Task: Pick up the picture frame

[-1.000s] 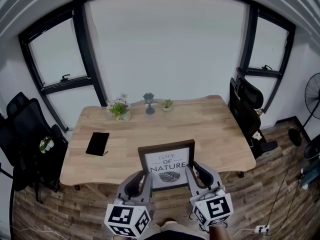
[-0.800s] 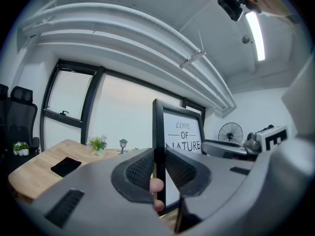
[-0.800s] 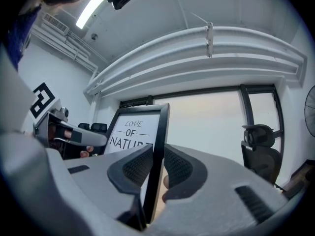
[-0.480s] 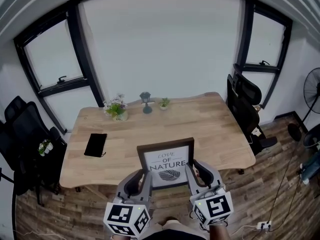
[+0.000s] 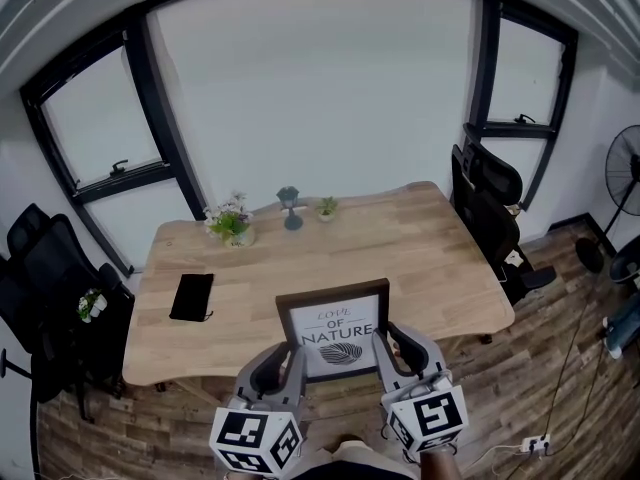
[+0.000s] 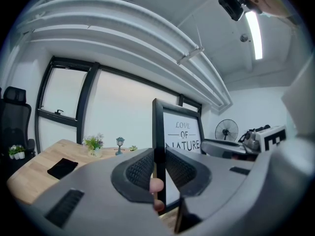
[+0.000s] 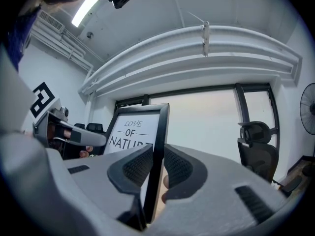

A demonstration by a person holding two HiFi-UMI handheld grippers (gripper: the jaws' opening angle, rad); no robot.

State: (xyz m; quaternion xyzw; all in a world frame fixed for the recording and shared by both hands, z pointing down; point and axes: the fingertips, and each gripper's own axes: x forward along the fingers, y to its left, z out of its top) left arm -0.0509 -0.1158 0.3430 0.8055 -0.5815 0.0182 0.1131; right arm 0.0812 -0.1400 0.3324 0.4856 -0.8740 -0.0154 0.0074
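**A:** Two grippers on it, is that right?

**B:** Yes. The left gripper (image 6: pixel 158 163) has its jaws drawn narrow onto the left side rail of the picture frame (image 5: pixel 334 328). Its ribbed pads press on the front and back of the dark moulding. The right gripper (image 7: pixel 156 168) is clamped the same way on the right side rail.

**A:** How does the frame stand?

**B:** Upright, with the print facing the person. It reads "LOVE OF NATURE" over a leaf drawing, on white inside a dark brown border. The frame is between the two grippers at the middle of the near edge of the desk (image 5: pixel 420 258). In the head view its lower rail shows just past that edge. Whether it touches the wood I cannot tell.

**A:** What else is on the desk?

**B:** A flat black case (image 5: pixel 192 296) lies near the left edge, well apart from the frame. Along the far edge, from left to right, stand a pot of flowers (image 5: pixel 232 223), a little lantern ornament (image 5: pixel 290 206) and a small potted plant (image 5: pixel 327 208).

**A:** And around it?

**B:** A black office chair (image 5: pixel 490 208) is at the right edge, and more black chairs (image 5: pixel 50 268) are off the left edge. A standing fan (image 5: pixel 612 203) is far to the right, on the wooden floor (image 5: pixel 540 368).
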